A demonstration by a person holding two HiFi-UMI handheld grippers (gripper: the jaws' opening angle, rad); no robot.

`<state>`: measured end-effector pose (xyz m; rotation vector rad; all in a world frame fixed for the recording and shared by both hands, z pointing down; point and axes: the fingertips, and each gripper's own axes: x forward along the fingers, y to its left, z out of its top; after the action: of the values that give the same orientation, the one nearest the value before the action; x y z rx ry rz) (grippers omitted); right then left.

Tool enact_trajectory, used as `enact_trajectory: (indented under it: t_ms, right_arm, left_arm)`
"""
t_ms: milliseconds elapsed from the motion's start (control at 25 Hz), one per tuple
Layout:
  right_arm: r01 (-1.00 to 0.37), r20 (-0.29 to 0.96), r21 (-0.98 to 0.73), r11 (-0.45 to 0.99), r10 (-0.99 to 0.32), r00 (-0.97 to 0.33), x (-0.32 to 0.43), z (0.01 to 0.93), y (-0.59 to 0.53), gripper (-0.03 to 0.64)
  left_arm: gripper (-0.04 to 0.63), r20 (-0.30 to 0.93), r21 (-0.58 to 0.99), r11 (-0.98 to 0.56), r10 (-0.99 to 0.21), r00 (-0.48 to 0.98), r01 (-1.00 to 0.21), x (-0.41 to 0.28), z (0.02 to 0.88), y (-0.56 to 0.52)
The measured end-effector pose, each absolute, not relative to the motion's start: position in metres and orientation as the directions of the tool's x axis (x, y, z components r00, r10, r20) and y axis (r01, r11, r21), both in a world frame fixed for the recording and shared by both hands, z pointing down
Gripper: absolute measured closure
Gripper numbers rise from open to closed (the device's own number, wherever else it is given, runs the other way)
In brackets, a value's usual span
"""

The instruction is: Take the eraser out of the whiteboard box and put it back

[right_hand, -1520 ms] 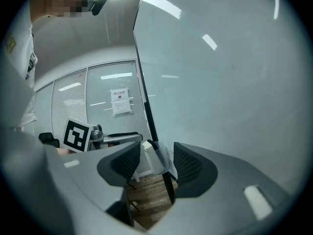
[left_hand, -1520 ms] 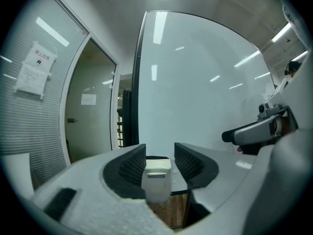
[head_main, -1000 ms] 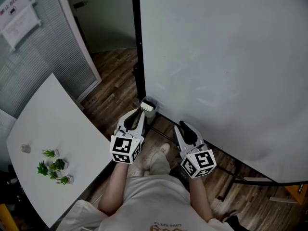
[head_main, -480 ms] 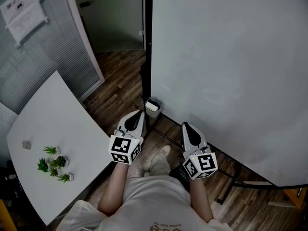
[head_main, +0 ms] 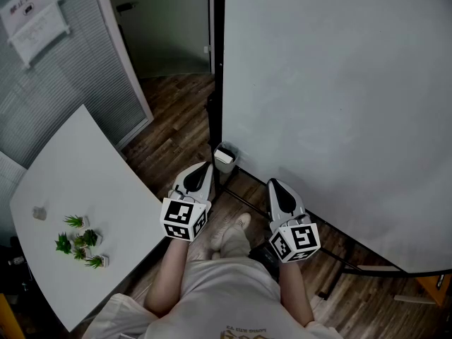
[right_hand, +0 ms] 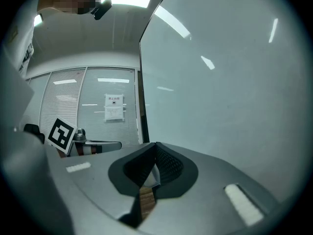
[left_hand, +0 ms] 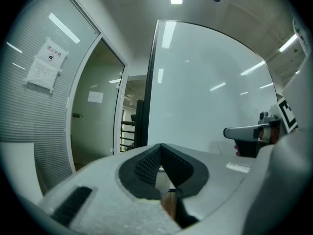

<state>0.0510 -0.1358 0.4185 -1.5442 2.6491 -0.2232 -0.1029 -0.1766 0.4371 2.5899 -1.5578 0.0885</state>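
The eraser (head_main: 222, 159) lay in the box (head_main: 230, 147) at a corner of the whiteboard (head_main: 339, 104). The left gripper (head_main: 205, 167), closed and empty, pointed at the box from close by; the right gripper (head_main: 272, 183), likewise closed, stood farther away.

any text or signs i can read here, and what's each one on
Nothing is readable.
Notice sheet on the blinds wall: too blurred to read.
Smaller sheet farther back: too small.
Shirt print: cut off, too small.
left gripper and right gripper: square markers only, no words.
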Motion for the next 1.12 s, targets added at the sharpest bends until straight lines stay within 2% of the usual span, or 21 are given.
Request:
enact_trajectory:
  t_ms: [1120]
  right_arm:
    - [-0.86,0.042,-0.146,0.49,-0.865,-0.5,0.0533,0.4233,-0.1371,0.606]
  left_arm:
    - [0.597,0.123,0.067,-0.459,-0.877,0.464,-0.886,-0.1008,0.4403,-0.1804]
